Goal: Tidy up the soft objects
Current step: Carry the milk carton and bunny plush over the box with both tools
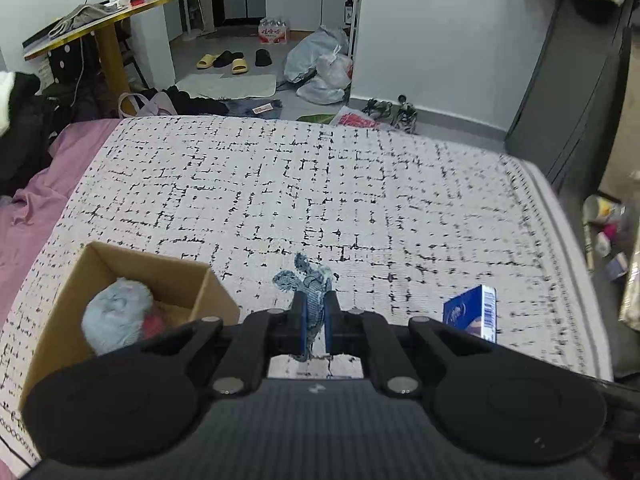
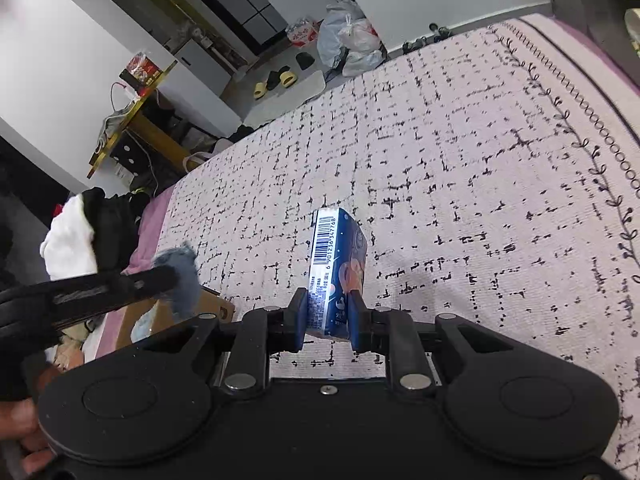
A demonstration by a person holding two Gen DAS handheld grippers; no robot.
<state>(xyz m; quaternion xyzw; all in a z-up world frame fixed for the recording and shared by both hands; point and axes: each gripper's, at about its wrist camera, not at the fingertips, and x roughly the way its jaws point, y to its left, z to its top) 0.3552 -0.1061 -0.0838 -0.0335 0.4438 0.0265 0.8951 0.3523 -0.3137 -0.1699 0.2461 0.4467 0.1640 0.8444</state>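
Note:
My left gripper [image 1: 316, 300] is shut on a frayed blue denim scrap [image 1: 310, 280] and holds it above the patterned bed cover, just right of an open cardboard box [image 1: 100, 264]. The box holds a pale blue plush toy [image 1: 116, 316] and something red. My right gripper [image 2: 329, 300] is shut on a blue tissue pack [image 2: 340, 256] with a barcode, held above the cover. The pack also shows in the left wrist view [image 1: 472, 312]. The left gripper with the denim scrap [image 2: 180, 276] shows at the left of the right wrist view.
The white cover with black marks [image 1: 320, 184] spreads over a pink sheet [image 1: 28, 216]. Beyond the bed lie slippers [image 1: 228, 60], plastic bags [image 1: 320, 68], a gold-edged table [image 1: 100, 24] and a dark cabinet [image 1: 572, 100] at the right.

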